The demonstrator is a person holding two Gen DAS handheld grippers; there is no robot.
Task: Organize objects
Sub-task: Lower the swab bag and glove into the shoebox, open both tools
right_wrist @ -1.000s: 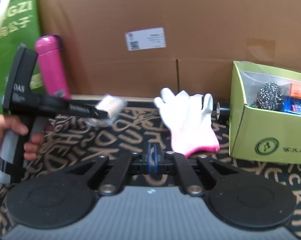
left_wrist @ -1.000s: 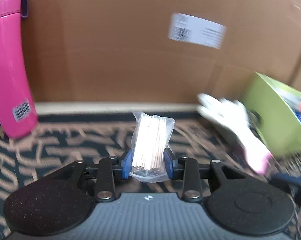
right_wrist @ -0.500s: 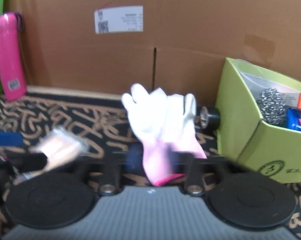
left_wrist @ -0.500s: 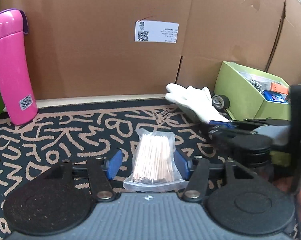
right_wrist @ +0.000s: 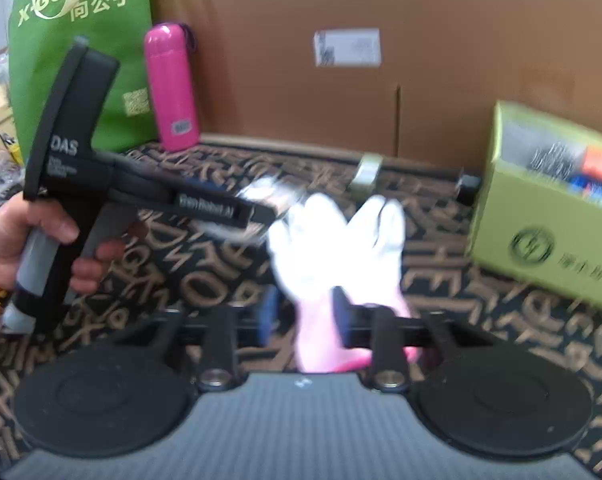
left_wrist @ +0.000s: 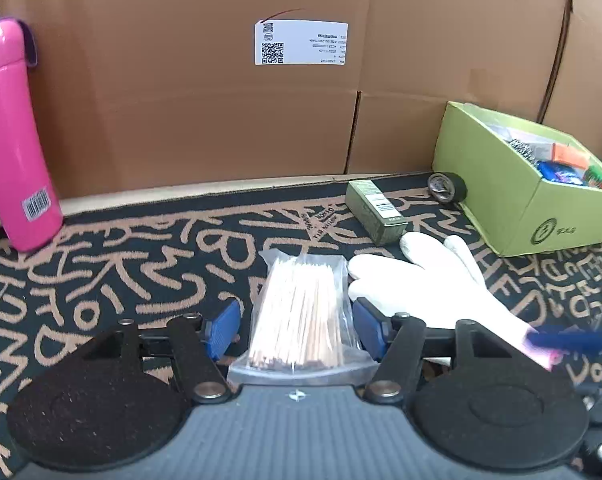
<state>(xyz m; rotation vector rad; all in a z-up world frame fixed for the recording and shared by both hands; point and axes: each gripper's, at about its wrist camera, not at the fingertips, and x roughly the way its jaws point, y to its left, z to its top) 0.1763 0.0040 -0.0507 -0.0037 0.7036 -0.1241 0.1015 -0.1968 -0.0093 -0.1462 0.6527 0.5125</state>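
A clear bag of wooden sticks lies on the patterned mat between the blue pads of my left gripper, whose jaws stand open with a gap on each side. A white glove with a pink cuff lies just right of the bag. In the blurred right wrist view, my right gripper has its jaws apart around the glove's cuff, and the left gripper's black body reaches in from the left, held by a hand.
A green open box with several items stands at the right. A small olive box and a black tape roll lie near it. A pink bottle stands far left. A cardboard wall closes the back. A green bag stands behind.
My left gripper opened and released the stick bag onto the mat. The glove came down beside the bag, and my right gripper's jaws opened around its cuff.
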